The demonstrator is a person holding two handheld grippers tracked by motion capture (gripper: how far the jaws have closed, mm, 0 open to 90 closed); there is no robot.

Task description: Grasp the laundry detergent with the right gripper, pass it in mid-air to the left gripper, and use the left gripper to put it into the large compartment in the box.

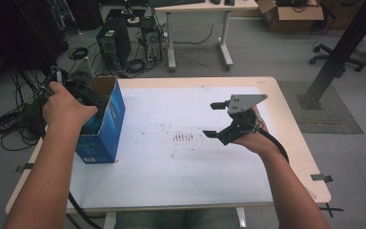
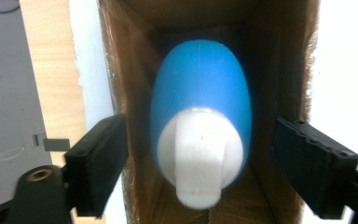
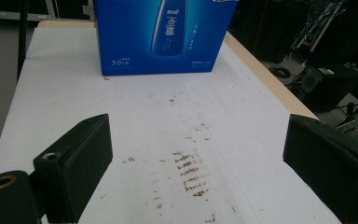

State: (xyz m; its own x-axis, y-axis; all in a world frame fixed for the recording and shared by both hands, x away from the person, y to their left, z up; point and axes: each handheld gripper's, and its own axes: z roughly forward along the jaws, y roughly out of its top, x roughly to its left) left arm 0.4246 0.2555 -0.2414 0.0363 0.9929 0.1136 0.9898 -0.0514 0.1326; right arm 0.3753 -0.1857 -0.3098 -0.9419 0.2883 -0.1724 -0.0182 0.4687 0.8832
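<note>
A blue box stands upright at the left edge of the table, on a white sheet that covers most of the tabletop. Its top is open, and the brown cardboard inside is seen in the high view.

The left gripper is held over the open top of the box by the left hand. In the left gripper view its black jaws are spread wide — one at each side of the opening, outside the cardboard walls. Between them, down inside the box, a blue bottle with a white cap is seen, cap end toward the camera. The jaws are apart from the bottle and nothing is gripped.

The right gripper is held by the right hand above the right half of the sheet, well apart from the box, with its grey plate on top. Its jaws point toward the box and are spread wide, with nothing between them. In the right gripper view the printed blue face of the box is seen beyond the jaws, and brown smudges mark the sheet between the jaws and the box.

On the floor past the table, computer towers and loose cables are seen — and farther back a desk and a cardboard carton.
</note>
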